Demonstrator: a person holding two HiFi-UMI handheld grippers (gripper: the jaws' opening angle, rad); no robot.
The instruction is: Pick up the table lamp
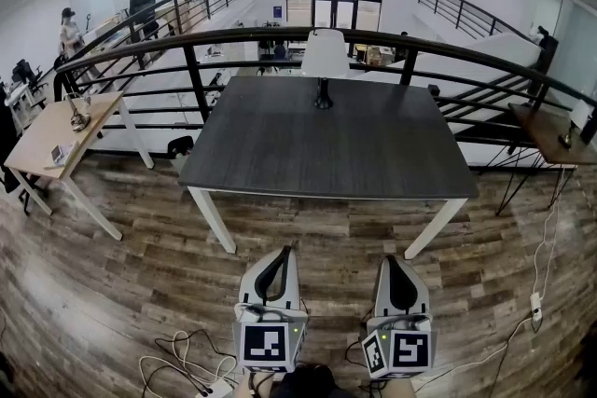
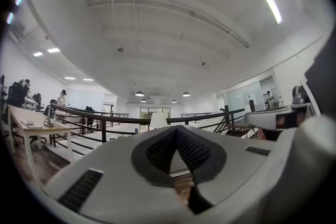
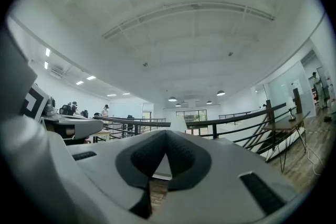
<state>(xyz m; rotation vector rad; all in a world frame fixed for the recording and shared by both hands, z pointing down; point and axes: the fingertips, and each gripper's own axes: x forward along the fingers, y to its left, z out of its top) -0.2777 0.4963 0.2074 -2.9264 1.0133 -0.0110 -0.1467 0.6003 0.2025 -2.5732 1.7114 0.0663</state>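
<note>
The table lamp [image 1: 326,54], with a white shade and a thin black stem and base, stands upright at the far edge of the dark grey table [image 1: 326,149]. Its shade also shows far off in the left gripper view [image 2: 157,121] and in the right gripper view [image 3: 180,124]. My left gripper [image 1: 280,253] and right gripper [image 1: 392,262] are held side by side over the wood floor, short of the table's near edge and well away from the lamp. Both point level toward the table. In each gripper view the left gripper [image 2: 176,128] and right gripper [image 3: 166,132] have their dark pads meeting, with nothing between them.
A black railing [image 1: 187,47] curves behind the table. A light wooden side table [image 1: 56,140] stands at the left, a small brown table [image 1: 550,130] at the right. Cables [image 1: 187,359] lie on the floor near my feet. A person [image 1: 68,31] stands far back left.
</note>
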